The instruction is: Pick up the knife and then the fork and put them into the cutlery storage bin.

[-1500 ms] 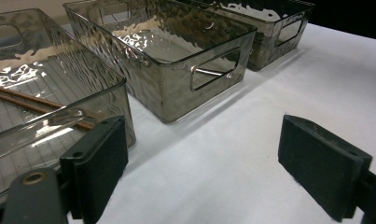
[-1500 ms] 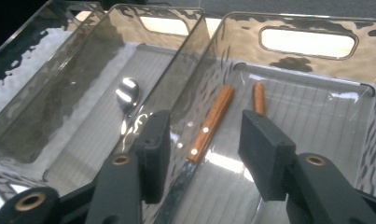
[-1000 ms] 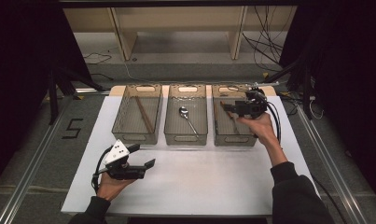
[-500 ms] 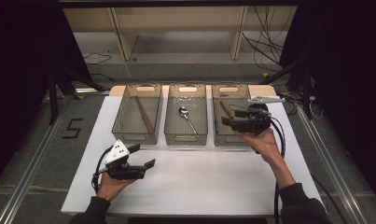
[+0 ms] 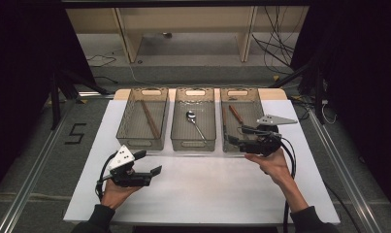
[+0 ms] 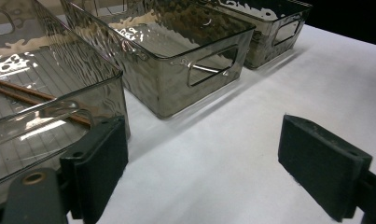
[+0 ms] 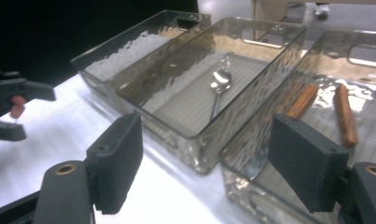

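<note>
High view: three clear smoky bins in a row at the far side of the white table (image 5: 203, 194). Left bin (image 5: 135, 131) with wooden chopsticks (image 5: 149, 119) lying lengthwise; middle bin (image 5: 181, 131) with a metal spoon (image 5: 195, 121), bowl toward the far end; right bin (image 5: 253, 104) with a brown-handled utensil (image 5: 235, 114) and a second brown piece (image 5: 225, 118) beside it, kind not clear.

Right gripper (image 5: 237, 134) held over the near end of the right bin, pointing left across the table, fingers wide apart after having just been opening, nothing between them. Grey three-cornered plate on top, cable trailing back past the wrist. Left gripper (image 5: 149, 162) well apart from it, low over the near left part of the table, just short of the left bin, fingers likewise spread wide and empty.

Left gripper view: both black fingers (image 6: 94, 163) framing bare white table, near wall of the left bin just beside one of them, chopsticks visible through it.

Right gripper view: fingers (image 7: 115, 158) wide, middle bin's near corner between them, spoon lying inside, brown pieces off to the right in the neighbouring bin.
</note>
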The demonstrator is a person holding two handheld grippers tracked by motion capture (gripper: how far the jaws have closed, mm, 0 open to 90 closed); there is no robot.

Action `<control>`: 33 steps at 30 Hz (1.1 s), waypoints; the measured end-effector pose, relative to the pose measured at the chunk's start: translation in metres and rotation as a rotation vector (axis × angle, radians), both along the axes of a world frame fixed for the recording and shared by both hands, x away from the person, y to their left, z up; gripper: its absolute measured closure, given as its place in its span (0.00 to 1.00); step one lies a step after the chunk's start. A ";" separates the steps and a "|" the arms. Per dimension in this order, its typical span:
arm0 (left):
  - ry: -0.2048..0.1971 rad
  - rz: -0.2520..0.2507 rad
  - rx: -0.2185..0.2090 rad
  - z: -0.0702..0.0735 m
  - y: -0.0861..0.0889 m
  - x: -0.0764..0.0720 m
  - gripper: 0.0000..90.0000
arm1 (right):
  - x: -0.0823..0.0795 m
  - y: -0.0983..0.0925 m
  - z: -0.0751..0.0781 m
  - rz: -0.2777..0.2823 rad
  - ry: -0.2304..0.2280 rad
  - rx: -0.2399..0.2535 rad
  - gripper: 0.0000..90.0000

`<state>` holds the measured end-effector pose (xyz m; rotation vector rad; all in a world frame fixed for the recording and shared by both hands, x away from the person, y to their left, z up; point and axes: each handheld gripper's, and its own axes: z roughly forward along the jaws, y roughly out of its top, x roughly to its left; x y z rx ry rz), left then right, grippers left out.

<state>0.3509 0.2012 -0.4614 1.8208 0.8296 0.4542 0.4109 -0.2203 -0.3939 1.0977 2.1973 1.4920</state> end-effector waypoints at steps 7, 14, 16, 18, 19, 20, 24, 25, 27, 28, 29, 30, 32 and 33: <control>0.007 -0.004 -0.004 -0.001 0.000 0.000 0.17 | -0.018 -0.001 -0.011 0.018 -0.035 0.022 0.29; 0.016 -0.010 -0.018 -0.001 0.001 0.000 0.17 | -0.037 -0.002 -0.023 0.034 -0.077 0.030 0.29; 0.015 -0.013 -0.018 -0.001 0.001 -0.001 0.17 | -0.041 -0.002 -0.027 0.036 -0.083 0.030 0.29; 0.015 -0.012 -0.021 0.000 0.002 -0.001 0.17 | -0.046 -0.003 -0.031 0.034 -0.087 0.031 0.28; 0.017 -0.012 -0.026 0.000 0.002 -0.001 0.17 | -0.048 -0.004 -0.033 0.032 -0.088 0.033 0.28; 0.018 -0.014 -0.027 0.000 0.002 -0.001 0.17 | -0.050 -0.004 -0.035 0.032 -0.087 0.036 0.28; 0.026 -0.015 -0.034 0.000 0.003 -0.002 0.17 | -0.059 -0.007 -0.042 0.030 -0.087 0.048 0.27; 0.028 -0.015 -0.037 0.000 0.003 -0.003 0.17 | -0.062 -0.007 -0.043 0.029 -0.086 0.049 0.26; 0.031 -0.016 -0.041 -0.001 0.003 -0.003 0.17 | -0.067 -0.008 -0.048 0.027 -0.094 0.039 0.26; 0.032 -0.017 -0.041 -0.001 0.003 -0.004 0.17 | -0.070 -0.009 -0.050 0.025 -0.089 0.044 0.26; 0.033 -0.018 -0.042 -0.001 0.003 -0.004 0.17 | -0.072 -0.010 -0.052 0.025 -0.087 0.047 0.25; 0.034 -0.020 -0.040 -0.001 0.004 -0.004 0.17 | -0.075 -0.010 -0.054 0.024 -0.087 0.045 0.25; 0.037 -0.022 -0.045 -0.001 0.004 -0.006 0.17 | -0.080 -0.011 -0.056 0.018 -0.094 0.041 0.24; 0.037 -0.023 -0.046 -0.001 0.004 -0.006 0.17 | -0.083 -0.012 -0.057 0.018 -0.092 0.047 0.24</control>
